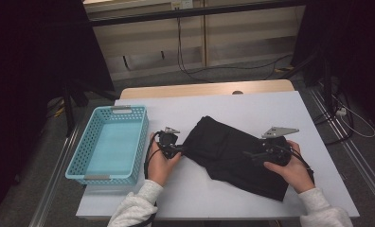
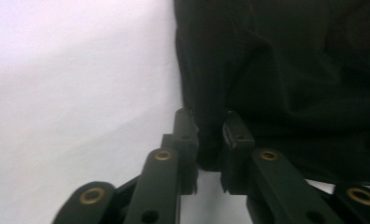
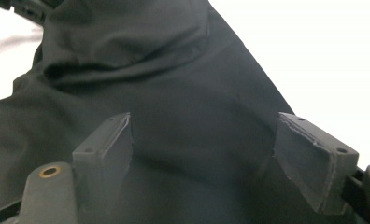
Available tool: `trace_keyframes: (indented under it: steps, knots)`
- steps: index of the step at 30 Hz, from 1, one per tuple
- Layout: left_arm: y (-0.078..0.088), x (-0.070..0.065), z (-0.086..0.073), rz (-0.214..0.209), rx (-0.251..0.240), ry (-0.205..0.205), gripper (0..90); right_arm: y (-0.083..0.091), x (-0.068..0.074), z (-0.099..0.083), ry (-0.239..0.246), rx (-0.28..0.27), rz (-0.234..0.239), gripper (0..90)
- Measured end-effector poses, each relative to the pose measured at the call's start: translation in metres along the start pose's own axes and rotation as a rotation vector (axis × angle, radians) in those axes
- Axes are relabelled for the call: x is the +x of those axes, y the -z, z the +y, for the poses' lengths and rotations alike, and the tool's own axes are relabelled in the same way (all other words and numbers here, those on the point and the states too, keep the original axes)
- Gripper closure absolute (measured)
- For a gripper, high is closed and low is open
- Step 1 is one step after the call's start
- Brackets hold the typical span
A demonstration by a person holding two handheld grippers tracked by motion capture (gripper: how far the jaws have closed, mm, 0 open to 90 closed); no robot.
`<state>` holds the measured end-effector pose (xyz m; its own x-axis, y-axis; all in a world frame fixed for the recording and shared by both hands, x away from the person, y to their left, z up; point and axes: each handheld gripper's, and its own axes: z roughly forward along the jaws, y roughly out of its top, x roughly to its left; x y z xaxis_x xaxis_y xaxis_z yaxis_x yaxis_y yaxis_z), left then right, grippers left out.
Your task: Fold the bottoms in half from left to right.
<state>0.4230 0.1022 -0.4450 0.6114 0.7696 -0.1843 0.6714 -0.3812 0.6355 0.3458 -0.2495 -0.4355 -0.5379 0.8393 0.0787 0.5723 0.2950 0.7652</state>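
Observation:
A black garment (image 1: 228,151) lies crumpled across the middle of the white table (image 1: 271,109). My left gripper (image 1: 180,150) is at the garment's left corner. In the left gripper view its jaws stand close together, with a fold of the black cloth (image 2: 211,140) pinched between the pads. My right gripper (image 1: 252,153) sits over the right part of the garment. In the right gripper view its jaws (image 3: 206,154) are spread wide above the dark cloth (image 3: 174,70), and nothing is clamped between them.
A light blue perforated basket (image 1: 140,142) stands at the table's left edge, close beside my left hand. A strip of wooden tabletop (image 1: 204,89) shows behind the white surface. Cables (image 1: 346,118) run over the floor at the right.

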Motion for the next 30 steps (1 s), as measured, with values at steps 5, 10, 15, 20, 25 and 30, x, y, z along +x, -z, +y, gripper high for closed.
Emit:
trace_keyframes:
  steps: [5,10,15,20,25,30]
  knots:
    - [0.007,0.011,0.005,0.018,-0.021,0.032,80.4,0.008,0.0,-0.007,-0.008,-0.006,-0.003,20.7]
    - [0.004,0.012,0.006,0.002,-0.009,0.035,80.2,0.015,0.014,-0.016,0.005,-0.002,0.023,29.8]
    - [0.006,0.009,0.009,-0.006,-0.015,0.021,79.8,0.019,0.04,-0.025,0.046,0.014,0.105,45.4]
    - [0.007,0.01,0.009,-0.015,-0.014,0.034,79.8,0.014,0.064,-0.028,0.082,0.026,0.184,52.8]
    - [0.007,0.011,0.009,-0.015,-0.017,0.038,79.8,0.002,0.074,-0.029,0.147,0.102,0.211,72.8]
    - [0.008,0.011,0.009,-0.02,-0.015,0.038,79.8,0.004,0.068,-0.031,0.156,0.136,0.198,88.4]
